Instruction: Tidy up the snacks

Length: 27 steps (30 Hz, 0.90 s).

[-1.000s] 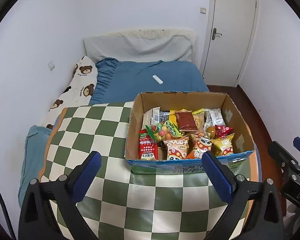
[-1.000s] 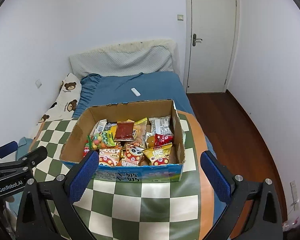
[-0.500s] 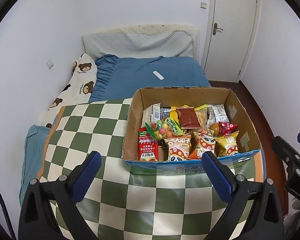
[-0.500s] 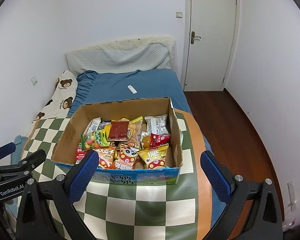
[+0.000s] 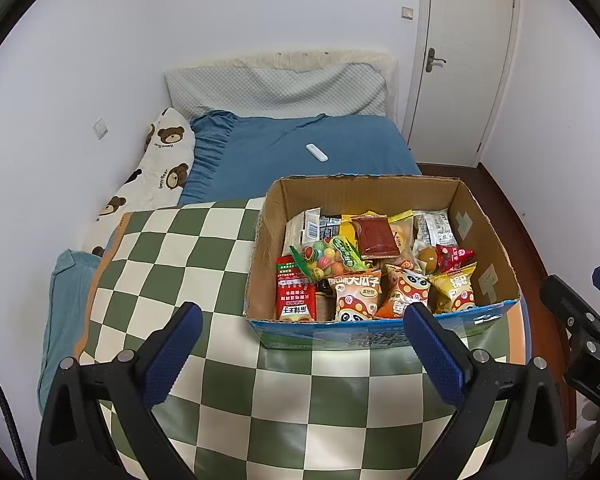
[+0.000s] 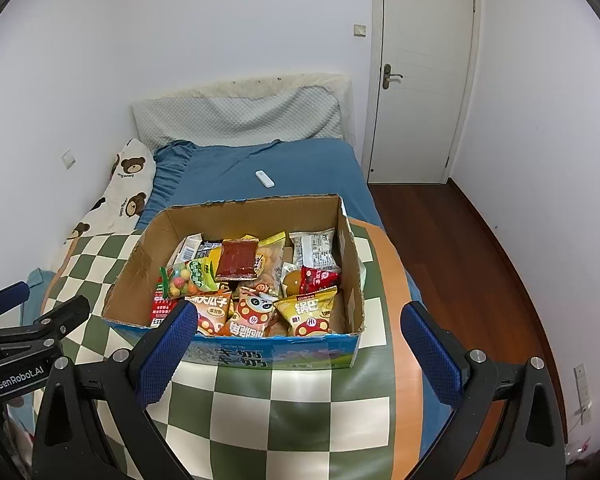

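An open cardboard box (image 5: 466,216) (image 6: 150,256) sits on a green-and-cream checkered cloth (image 5: 172,264) (image 6: 300,400). It is filled with several snack packets. Among them are a red packet (image 5: 296,300), a bag of coloured candy balls (image 5: 328,256) (image 6: 188,276), a flat dark-red packet (image 5: 374,236) (image 6: 236,260) and a yellow packet (image 5: 454,286) (image 6: 310,310). My left gripper (image 5: 302,320) is open, just short of the box's front wall. My right gripper (image 6: 298,314) is also open before the same wall. Both are empty.
The cloth lies on a bed with a blue sheet (image 5: 300,140) and a white remote (image 5: 317,152) (image 6: 265,179). A bear-print pillow (image 5: 156,168) is at the left. A white door (image 6: 424,72) and wooden floor (image 6: 460,260) are at the right.
Both views have drifted only slightly, and the box sits a little further left in the right wrist view. Both grippers stay open and empty.
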Available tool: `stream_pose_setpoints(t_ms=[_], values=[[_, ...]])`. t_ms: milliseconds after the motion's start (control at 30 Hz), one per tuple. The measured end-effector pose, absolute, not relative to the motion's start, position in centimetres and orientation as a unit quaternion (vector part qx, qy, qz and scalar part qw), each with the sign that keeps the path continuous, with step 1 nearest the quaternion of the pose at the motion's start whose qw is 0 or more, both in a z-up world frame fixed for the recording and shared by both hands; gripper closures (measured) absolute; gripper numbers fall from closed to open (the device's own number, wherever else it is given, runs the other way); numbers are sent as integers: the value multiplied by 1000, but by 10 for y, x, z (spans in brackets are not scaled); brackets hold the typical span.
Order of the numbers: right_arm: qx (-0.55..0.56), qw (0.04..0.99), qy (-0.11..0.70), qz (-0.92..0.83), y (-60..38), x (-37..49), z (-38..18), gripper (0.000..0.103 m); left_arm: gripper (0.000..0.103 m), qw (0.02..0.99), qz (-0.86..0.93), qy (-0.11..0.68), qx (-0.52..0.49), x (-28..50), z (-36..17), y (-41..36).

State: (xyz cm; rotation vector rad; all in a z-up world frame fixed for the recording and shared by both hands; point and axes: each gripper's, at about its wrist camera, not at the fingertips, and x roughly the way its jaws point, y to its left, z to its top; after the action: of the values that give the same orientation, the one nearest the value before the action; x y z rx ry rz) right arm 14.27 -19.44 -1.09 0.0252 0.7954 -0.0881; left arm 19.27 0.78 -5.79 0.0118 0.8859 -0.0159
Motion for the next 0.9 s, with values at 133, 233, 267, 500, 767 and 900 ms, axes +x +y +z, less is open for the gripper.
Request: stream_pose_setpoints(t_ms=[133,233,267,500,767,900], values=[[12,921,387,-39,-194,142,-11,0,0,904,-7,427,4,192,-55,9],[15,920,389,-34,-194,141,-9,0,0,904,-6,426,6,191,-54,8],[15,920,389,-33,-194,141,-9,0,0,905,-5,426,6,191,-54,8],[13,921,388,-35,-193,141,-7,0,0,904,-6,427,5,190,-52,8],[15,921,387,-34,-192,139,-6,0,0,906,-7,424,6,187,-48,6],[15,922,386,-33,-192,139,-4,0,0,907,-6,421,7,187,-45,5]])
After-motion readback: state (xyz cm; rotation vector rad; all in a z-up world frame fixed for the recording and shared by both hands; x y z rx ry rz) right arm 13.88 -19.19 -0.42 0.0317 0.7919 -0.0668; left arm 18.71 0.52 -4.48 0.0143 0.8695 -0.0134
